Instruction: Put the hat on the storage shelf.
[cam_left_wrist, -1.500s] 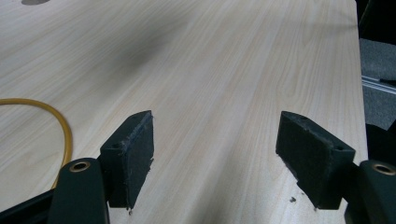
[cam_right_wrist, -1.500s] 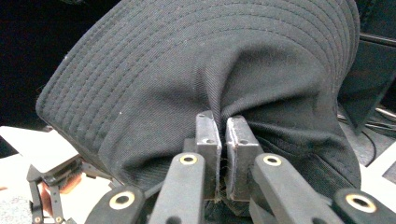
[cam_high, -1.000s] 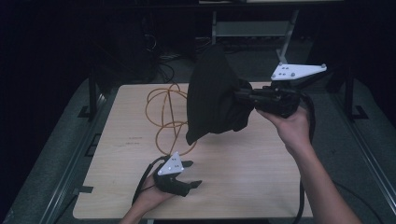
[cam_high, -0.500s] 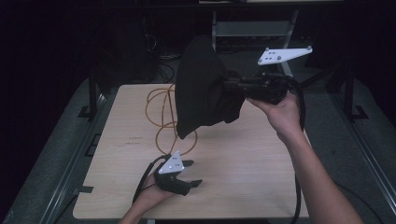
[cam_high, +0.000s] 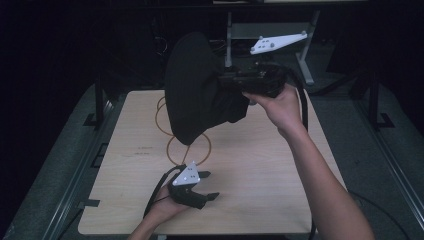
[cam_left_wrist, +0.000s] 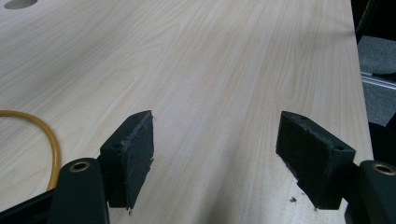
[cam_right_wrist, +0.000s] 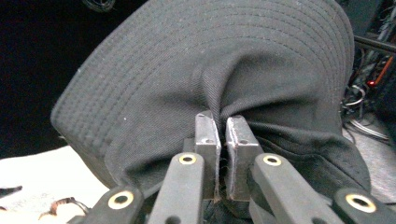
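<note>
A person at a wooden table (cam_high: 280, 190) held a black hat (cam_high: 195, 90) in the air with the right gripper (cam_high: 235, 82), its jaws pinched tight on a fold of the fabric. In the right gripper view the two pads met almost flush on a gathered pleat of the hat (cam_right_wrist: 210, 60), whose stitched brim fanned out above and to either side of them. From the high view the hat hung clear of the table, over its far half, brim turned toward the left and crown bunched against the gripper. The right hand (cam_high: 280, 102) gripped the tool from below, with the grey plate (cam_high: 277, 42) standing out above it.

The left gripper (cam_high: 200, 187) rested low near the table's near edge, held in the left hand (cam_high: 162, 210), its jaws spread wide with nothing between them. The left gripper view showed both pads (cam_left_wrist: 133, 156) apart over bare wood grain. A yellow cable (cam_high: 172, 145) lay coiled on the table between the left gripper and the hat, and a curve of it (cam_left_wrist: 49, 140) passed just beside the left jaw. No container stood on the table.
</note>
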